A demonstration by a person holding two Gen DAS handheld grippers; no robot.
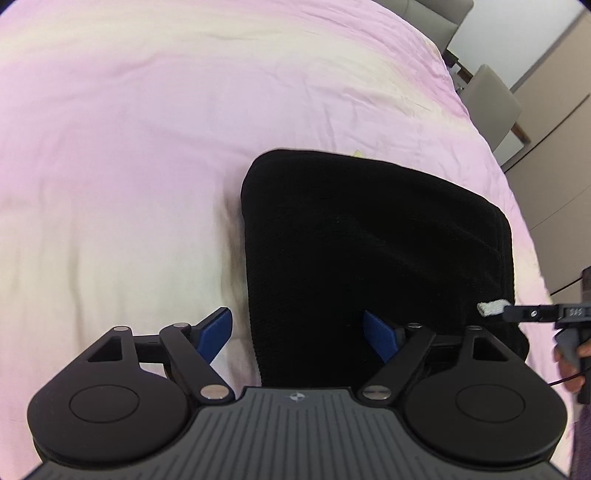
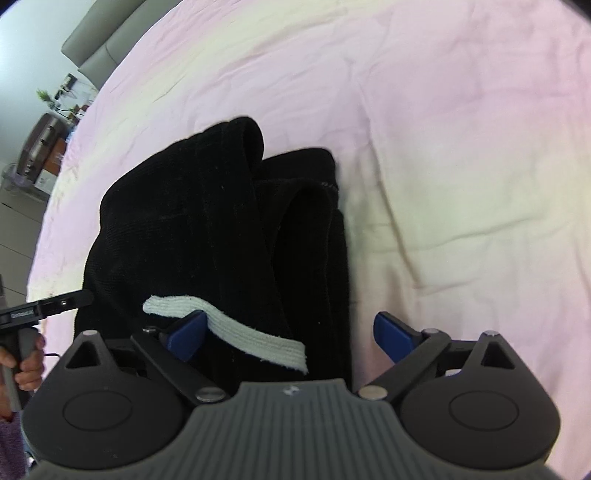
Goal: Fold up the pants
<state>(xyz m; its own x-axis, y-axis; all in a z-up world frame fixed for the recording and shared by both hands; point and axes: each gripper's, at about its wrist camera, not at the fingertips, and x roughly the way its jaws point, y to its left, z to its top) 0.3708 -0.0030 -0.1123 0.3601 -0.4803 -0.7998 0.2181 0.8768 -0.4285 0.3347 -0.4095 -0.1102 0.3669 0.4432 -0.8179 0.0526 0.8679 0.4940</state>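
We hold both grippers spread, empty: the pants (image 1: 376,243) run toward twelve o'clock from the left gripper (image 1: 297,334), the right gripper (image 2: 291,332) equally near.

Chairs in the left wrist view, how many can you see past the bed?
2: one grey chair at the top edge, another grey chair lower on the right beside the bed. More may be hidden.

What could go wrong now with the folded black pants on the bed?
1. The white drawstring lies loose across the pants, against a blue pad of the open right gripper; it might snag.
2. The right-hand layers look uneven and may slip apart on the soft pink bedcover.
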